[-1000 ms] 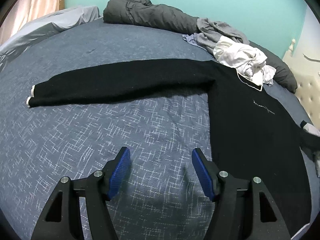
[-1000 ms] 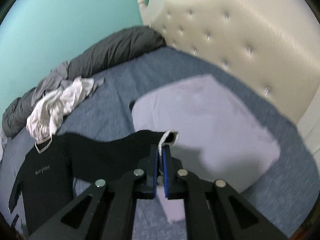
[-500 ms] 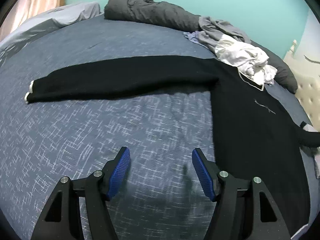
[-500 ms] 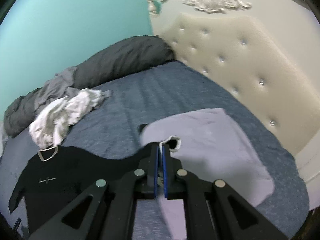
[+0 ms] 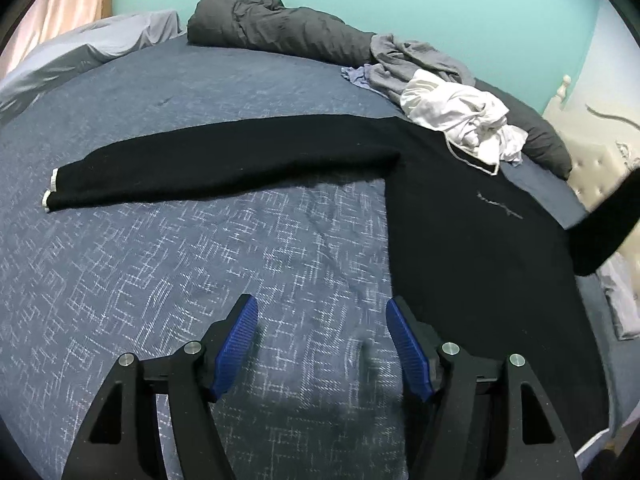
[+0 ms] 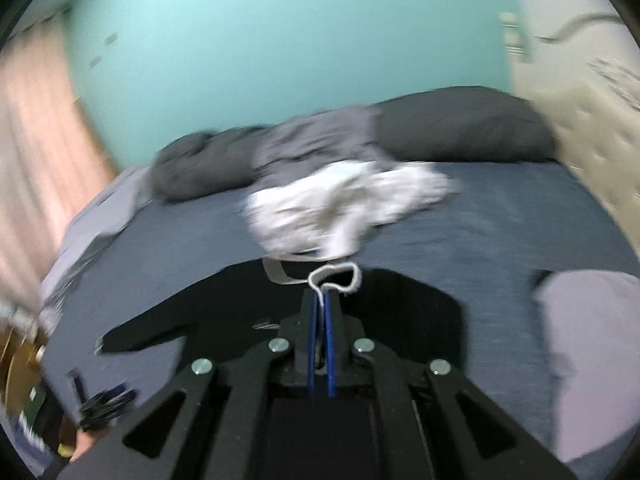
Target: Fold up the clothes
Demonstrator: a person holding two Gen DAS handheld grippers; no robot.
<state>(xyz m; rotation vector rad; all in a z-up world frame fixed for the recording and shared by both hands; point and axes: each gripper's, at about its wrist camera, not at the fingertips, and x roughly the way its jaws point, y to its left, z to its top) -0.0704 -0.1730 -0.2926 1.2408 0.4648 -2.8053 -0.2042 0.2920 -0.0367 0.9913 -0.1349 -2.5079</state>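
Note:
A black long-sleeved sweater (image 5: 472, 232) lies flat on the blue bedspread (image 5: 160, 264), its left sleeve (image 5: 224, 168) stretched out to the left with a white-trimmed cuff. My left gripper (image 5: 320, 340) hovers open over bare bedspread, just left of the sweater's hem side. My right gripper (image 6: 320, 300) is shut on the white-edged cuff (image 6: 336, 278) of the other sleeve. That sleeve (image 5: 608, 224) hangs raised at the right edge of the left wrist view. The right wrist view is motion-blurred, with the sweater body (image 6: 240, 304) spread below.
A white crumpled garment (image 5: 464, 120) and a grey one (image 5: 416, 60) lie beyond the collar. A dark grey duvet roll (image 5: 280, 28) runs along the far edge. A lilac pillow (image 6: 588, 344) sits at the right, a cream tufted headboard (image 5: 592, 168) behind it.
My right gripper has swung left with the cuff, from over the lilac pillow towards the sweater's collar, lifting the sleeve. The left gripper has barely moved and stays open.

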